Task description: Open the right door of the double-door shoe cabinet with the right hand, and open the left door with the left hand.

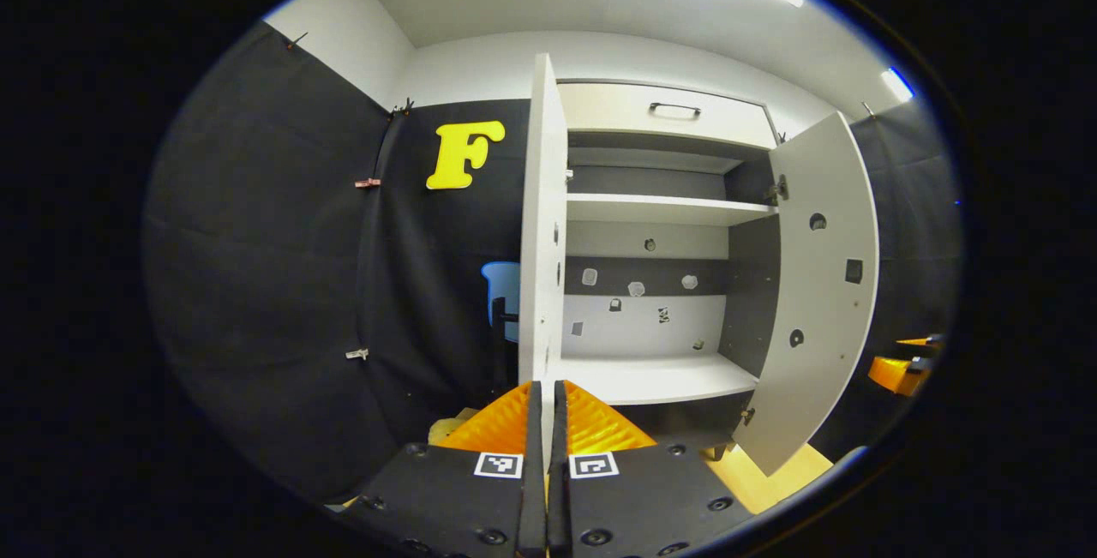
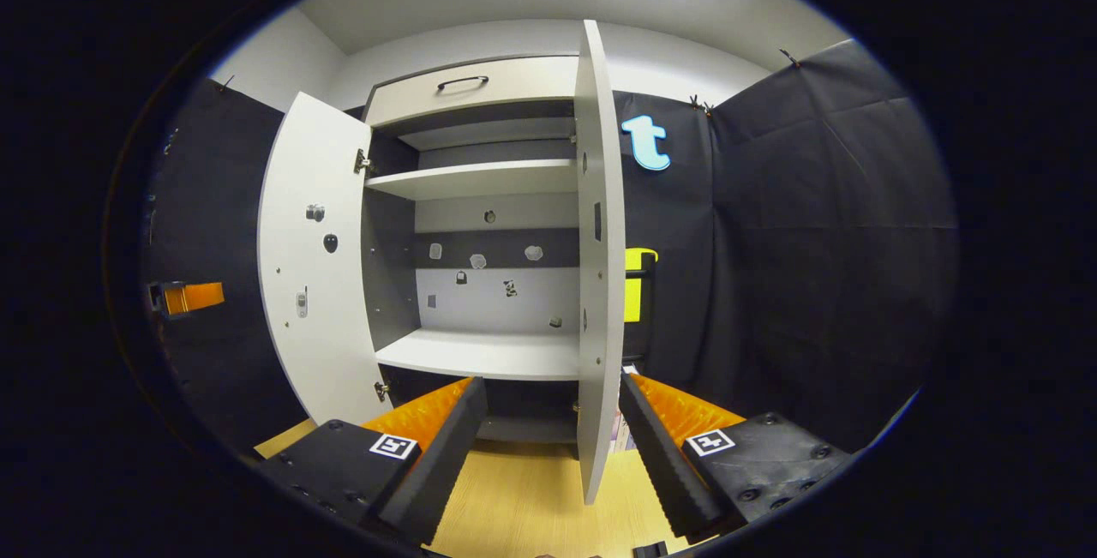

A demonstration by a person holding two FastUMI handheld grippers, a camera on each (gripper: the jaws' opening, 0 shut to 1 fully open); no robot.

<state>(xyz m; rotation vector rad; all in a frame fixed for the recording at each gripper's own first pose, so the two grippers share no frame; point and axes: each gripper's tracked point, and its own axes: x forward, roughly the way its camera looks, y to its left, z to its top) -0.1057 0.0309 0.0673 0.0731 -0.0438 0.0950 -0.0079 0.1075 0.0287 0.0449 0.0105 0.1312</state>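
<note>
Both cabinet doors swung open. Left gripper point(image 1: 546, 408) jaws pressed together around left door point(image 1: 542, 224) edge. Right gripper point(image 2: 553, 421) jaws spread, straddling right door point(image 2: 598, 249) edge, not touching. Shelves point(image 2: 480, 352) bare.

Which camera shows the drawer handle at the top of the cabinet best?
The left gripper view: the drawer handle sits near the middle top there, dark against the pale drawer front, seen almost straight on. In the right gripper view the same handle also shows, but it looks more tilted and curved.
</note>
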